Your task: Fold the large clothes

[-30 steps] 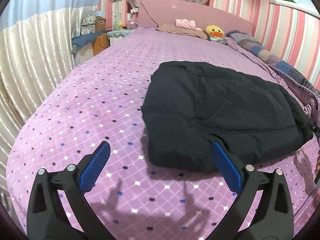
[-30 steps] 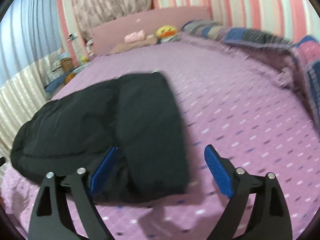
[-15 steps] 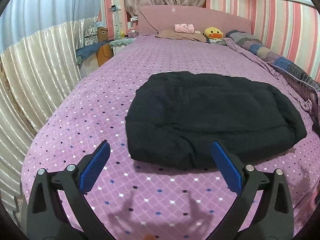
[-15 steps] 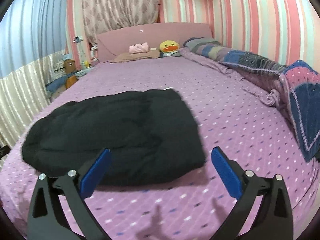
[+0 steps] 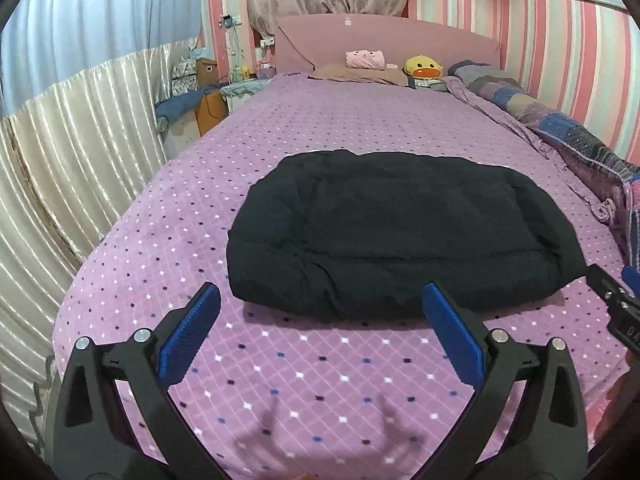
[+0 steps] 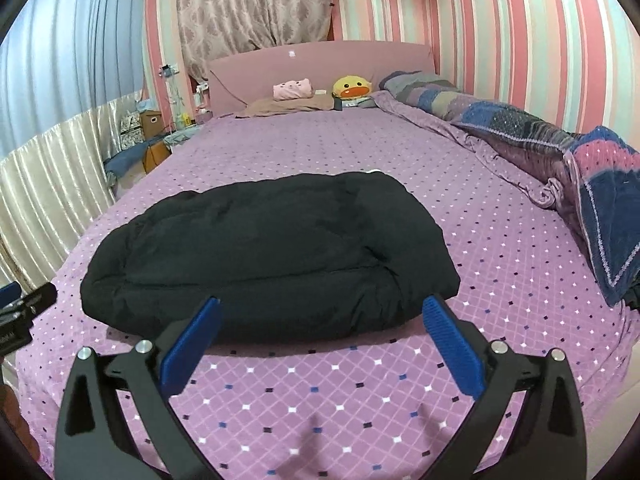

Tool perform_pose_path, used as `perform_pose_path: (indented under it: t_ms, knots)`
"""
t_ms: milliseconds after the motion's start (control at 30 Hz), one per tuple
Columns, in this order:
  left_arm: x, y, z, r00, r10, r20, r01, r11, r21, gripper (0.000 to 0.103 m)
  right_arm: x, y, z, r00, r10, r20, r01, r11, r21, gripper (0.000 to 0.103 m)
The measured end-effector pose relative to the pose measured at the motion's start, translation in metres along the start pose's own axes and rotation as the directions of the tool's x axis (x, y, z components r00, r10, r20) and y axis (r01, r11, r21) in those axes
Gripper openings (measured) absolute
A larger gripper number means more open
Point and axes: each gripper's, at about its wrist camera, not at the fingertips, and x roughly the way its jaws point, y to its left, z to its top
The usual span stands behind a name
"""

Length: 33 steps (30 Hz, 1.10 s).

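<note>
jacket [image 5: 396,228] on bed [image 5: 320,380] | pillow [image 5: 356,74] behind | blanket [image 6: 600,200] right

The black padded garment [image 5: 396,236] lies folded into a thick, puffy oblong bundle on the purple diamond-patterned bedspread [image 5: 312,368], long side running from 9 to 3 o'clock. Its near edge is a rounded, creased fold; the upper surface is softly quilted and rumpled. In the right wrist view the garment [image 6: 272,256] sits centre, toward 12 o'clock. Sleeves or a hood cannot be made out.
</note>
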Motion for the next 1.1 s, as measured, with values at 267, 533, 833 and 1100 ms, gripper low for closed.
perform_pose_path:
  t_ms: [267,533,833,1100]
  knots:
    - [-0.024,-0.001,0.006,0.999,0.020,0.025,-0.020,1.000,0.008,0.100,-0.021,0.014,0.017,1.000,-0.012,0.013,0.012,1.000,-0.017,0.101]
    - [-0.042,-0.002,0.018,0.999,-0.009,0.045,0.008,1.000,0.017,0.100,-0.043,0.015,0.034,0.999,-0.039,0.029,0.040,0.999,-0.009,0.101]
    - [-0.050,-0.006,0.026,0.998,-0.010,0.059,0.008,1.000,0.031,0.100,-0.056,0.022,0.047,0.996,-0.058,0.066,0.060,0.998,-0.025,0.101]
    - [-0.050,-0.004,0.031,0.998,0.004,0.067,-0.006,0.999,0.035,0.100,-0.053,0.024,0.050,0.996,-0.062,0.066,0.064,0.998,-0.024,0.101]
